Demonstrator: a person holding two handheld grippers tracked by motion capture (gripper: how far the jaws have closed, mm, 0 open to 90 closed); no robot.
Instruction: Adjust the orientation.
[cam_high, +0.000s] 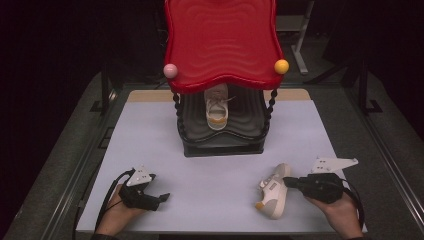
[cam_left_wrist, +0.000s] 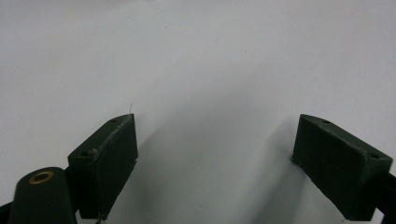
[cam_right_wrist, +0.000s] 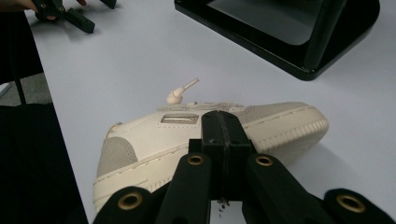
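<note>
1. One shoe (cam_high: 217, 111) already sits on the lower shelf of the rack (cam_high: 222, 145), upper middle of the frame.
2. The second shoe (cam_high: 272, 192) lies on the table (cam_high: 215, 180), lower right.
3. The right gripper (cam_high: 289, 183) has its jaws together beside that shoe, apparently gripping nothing.
4. The left gripper (cam_high: 162, 198), lower left, rests with jaws apart.
5. Left to do, I judge: grasp and shelve it.

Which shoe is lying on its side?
The shoe on the table, beside the right gripper. The other shoe stands upright on the black stand's lower shelf.
</note>
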